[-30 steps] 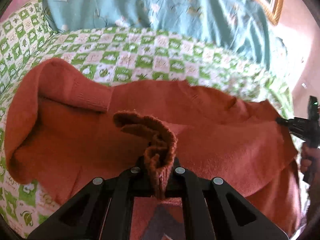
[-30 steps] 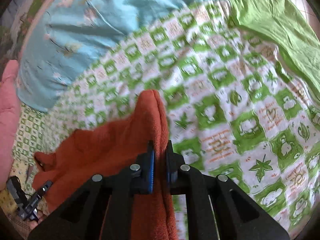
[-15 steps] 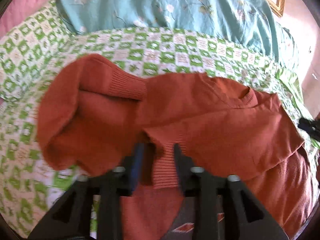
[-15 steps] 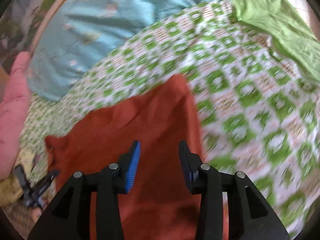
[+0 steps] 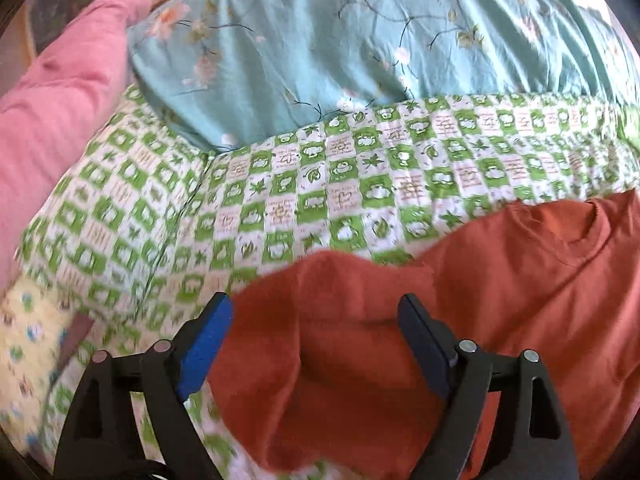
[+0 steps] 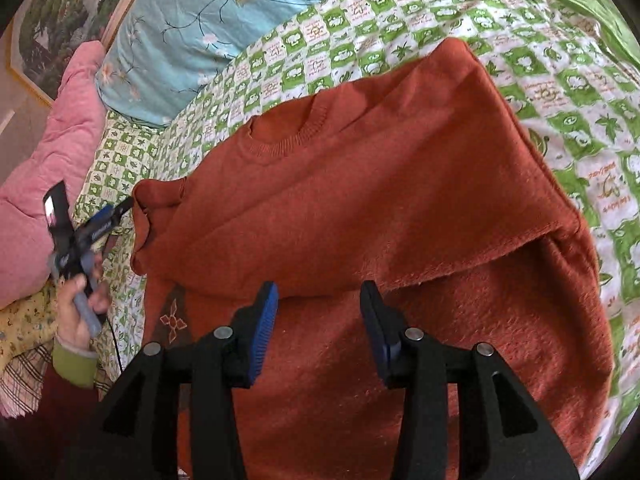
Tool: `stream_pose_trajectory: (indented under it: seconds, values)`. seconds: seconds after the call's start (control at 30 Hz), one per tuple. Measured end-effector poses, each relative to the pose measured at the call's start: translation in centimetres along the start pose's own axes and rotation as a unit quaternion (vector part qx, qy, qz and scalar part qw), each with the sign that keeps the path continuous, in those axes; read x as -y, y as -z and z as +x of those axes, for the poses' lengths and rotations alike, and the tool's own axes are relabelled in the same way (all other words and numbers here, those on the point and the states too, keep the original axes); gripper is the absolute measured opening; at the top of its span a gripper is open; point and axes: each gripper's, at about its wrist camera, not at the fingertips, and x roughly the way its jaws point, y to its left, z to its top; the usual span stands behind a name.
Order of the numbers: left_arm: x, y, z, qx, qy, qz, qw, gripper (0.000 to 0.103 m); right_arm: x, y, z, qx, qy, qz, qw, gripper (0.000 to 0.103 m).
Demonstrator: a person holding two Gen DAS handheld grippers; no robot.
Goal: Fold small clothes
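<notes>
The rust-orange sweater (image 6: 360,200) lies on the green-checked quilt (image 6: 580,92) with both sleeves folded across its chest. Left gripper (image 5: 316,340) and right gripper (image 6: 320,328) hover over it, jaws wide apart, holding nothing. Folding the body in half seems to remain.

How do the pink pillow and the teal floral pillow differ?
The pink pillow is plain; the teal floral pillow carries printed blossoms and branches. Pink looks soft and textured; teal looks smooth and creased. Both rest at the head of the checked bedspread, beyond the orange sweater.
</notes>
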Motion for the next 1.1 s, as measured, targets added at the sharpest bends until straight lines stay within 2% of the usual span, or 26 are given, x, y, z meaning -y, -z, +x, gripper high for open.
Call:
stream_pose_trajectory:
  seconds: [0.1,0.23,0.3,0.33,0.37,0.4,0.43,0.5,0.57,0.67,0.77,0.87,0.9,0.97,1.1]
  values:
    - [-1.2,-1.7,2.6,-0.017,0.041,0.015,0.9989,0.093,0.2,-0.1,0.0,-0.001,-0.006,0.017,1.000,0.044]
    - [-1.1,-2.5,6.6,-0.065,0.056,0.085,0.9927,0.093,0.3,-0.2,-0.4,-0.001,-0.010,0.027,1.000,0.044]
    - [-0.7,-2.0,7.7,-0.081,0.051,0.113,0.9890,0.093,0.3,-0.2,-0.4,-0.004,-0.010,0.027,1.000,0.044]
    - [-0.7,-1.6,8.1,-0.091,0.065,0.124,0.9858,0.089,0.3,-0.2,-0.4,-0.005,-0.010,0.028,1.000,0.045]
    - [-0.7,-1.3,8.2,-0.094,0.072,0.130,0.9844,0.080,0.3,-0.1,-0.3,-0.007,-0.011,0.030,0.999,0.045]
    - [-0.7,-0.9,8.3,-0.098,0.077,0.135,0.9830,0.047,0.4,0.0,-0.2,-0.008,-0.010,0.032,0.999,0.045]
    - [-0.8,-0.4,8.4,-0.108,0.084,0.139,0.9808,0.008,0.4,0.1,-0.1,-0.009,-0.010,0.033,0.999,0.045]
    - [-1.0,0.3,8.2,-0.113,0.079,0.132,0.9817,0.009,0.4,0.2,0.2,-0.011,-0.012,0.036,0.999,0.045]
    - [-1.1,0.6,6.7,-0.091,0.081,0.119,0.9855,0.008,0.2,0.3,0.4,-0.011,-0.015,0.038,0.999,0.045]
    - [-1.0,0.0,2.9,-0.050,0.109,0.070,0.9903,0.007,-0.3,0.5,0.1,-0.001,-0.024,0.038,0.999,0.044]
    - [0.6,-0.8,-1.3,0.002,0.142,0.040,0.9890,0.007,-0.7,0.6,-0.3,0.008,-0.030,0.036,0.999,0.045]
    - [3.4,-1.6,-5.4,0.050,0.190,0.012,0.9803,0.007,-0.6,0.8,-1.0,0.018,-0.030,0.037,0.999,0.045]
    - [4.9,-1.9,-6.6,0.065,0.215,0.001,0.9743,0.007,-0.5,0.9,-1.3,0.023,-0.030,0.039,0.999,0.044]
    - [7.6,-2.3,-8.3,0.085,0.240,-0.009,0.9669,0.007,-0.2,1.0,-2.0,0.031,-0.028,0.044,0.998,0.045]
    - [14.1,-2.8,-9.0,0.087,0.289,-0.006,0.9532,0.007,1.4,1.3,-3.6,0.055,-0.017,0.067,0.996,0.045]
